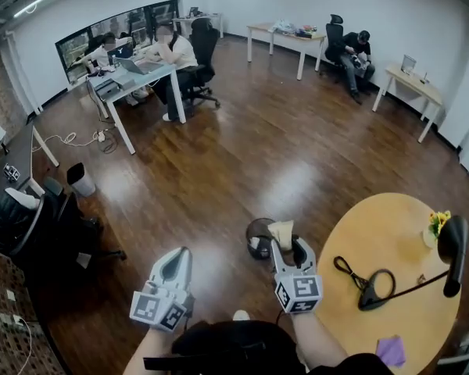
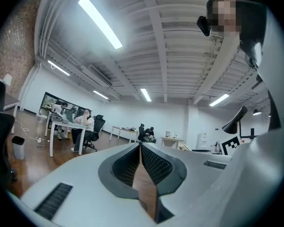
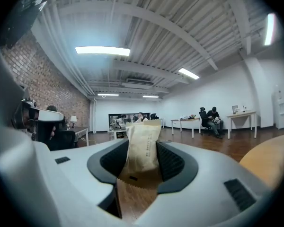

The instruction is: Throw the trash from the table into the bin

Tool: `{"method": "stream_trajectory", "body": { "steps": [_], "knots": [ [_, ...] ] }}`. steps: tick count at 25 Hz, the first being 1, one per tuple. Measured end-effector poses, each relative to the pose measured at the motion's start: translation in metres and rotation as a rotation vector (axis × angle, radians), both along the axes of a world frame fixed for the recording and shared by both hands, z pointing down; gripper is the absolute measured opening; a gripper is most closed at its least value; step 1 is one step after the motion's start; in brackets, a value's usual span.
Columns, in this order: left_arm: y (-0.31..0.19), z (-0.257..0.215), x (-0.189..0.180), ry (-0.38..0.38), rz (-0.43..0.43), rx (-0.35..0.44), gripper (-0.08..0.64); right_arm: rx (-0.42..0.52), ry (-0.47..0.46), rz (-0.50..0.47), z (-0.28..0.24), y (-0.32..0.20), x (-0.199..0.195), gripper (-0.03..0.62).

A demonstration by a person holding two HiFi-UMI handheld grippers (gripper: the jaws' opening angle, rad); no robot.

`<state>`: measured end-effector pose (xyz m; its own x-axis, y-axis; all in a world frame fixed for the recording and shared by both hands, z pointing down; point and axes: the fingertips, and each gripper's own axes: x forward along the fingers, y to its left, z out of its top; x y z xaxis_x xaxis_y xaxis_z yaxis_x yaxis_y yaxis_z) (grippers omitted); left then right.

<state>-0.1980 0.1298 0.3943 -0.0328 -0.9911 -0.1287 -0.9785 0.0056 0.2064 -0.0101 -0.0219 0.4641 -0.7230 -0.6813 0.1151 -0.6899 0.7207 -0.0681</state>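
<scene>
In the head view, the right gripper grips a tan wrapper, which sticks out past its tips. The wrapper hangs above the dark round bin, which stands on the wooden floor just beside the round wooden table. On the table are a black lamp and 1 purple scrap. The left gripper is held out over the bare floor, left of the bin.

In the left gripper view, the left gripper's 2 ribbed pads meet at the tips with nothing between them.

In the right gripper view, the right gripper's 2 pads are clamped on the wrapper. It is a flat beige packet standing upright, with a line of small dark print down its face. Its top is crumpled, and a saw-toothed sealed edge shows at the bottom end nearest the camera. The table edge shows at lower right.
</scene>
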Motion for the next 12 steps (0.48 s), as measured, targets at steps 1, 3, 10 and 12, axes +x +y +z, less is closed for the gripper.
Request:
{"method": "stream_trajectory", "body": {
  "steps": [1, 3, 10, 12],
  "knots": [
    [-0.018, 0.002, 0.004, -0.004, 0.021, -0.007, 0.008, -0.006, -0.006, 0.010, 0.002, -0.013, 0.002, 0.189],
    [-0.052, 0.013, 0.010, -0.013, 0.065, -0.038, 0.007, -0.038, -0.022, 0.043, 0.013, -0.032, 0.006, 0.189],
    [-0.166, 0.067, 0.015, 0.010, 0.234, -0.161, 0.007, -0.175, 0.013, 0.174, 0.074, -0.082, 0.026, 0.189],
    [-0.201, 0.079, 0.013, 0.018, 0.275, -0.175, 0.006, -0.199, 0.041, 0.199, 0.087, -0.096, 0.024, 0.189]
  ]
}}
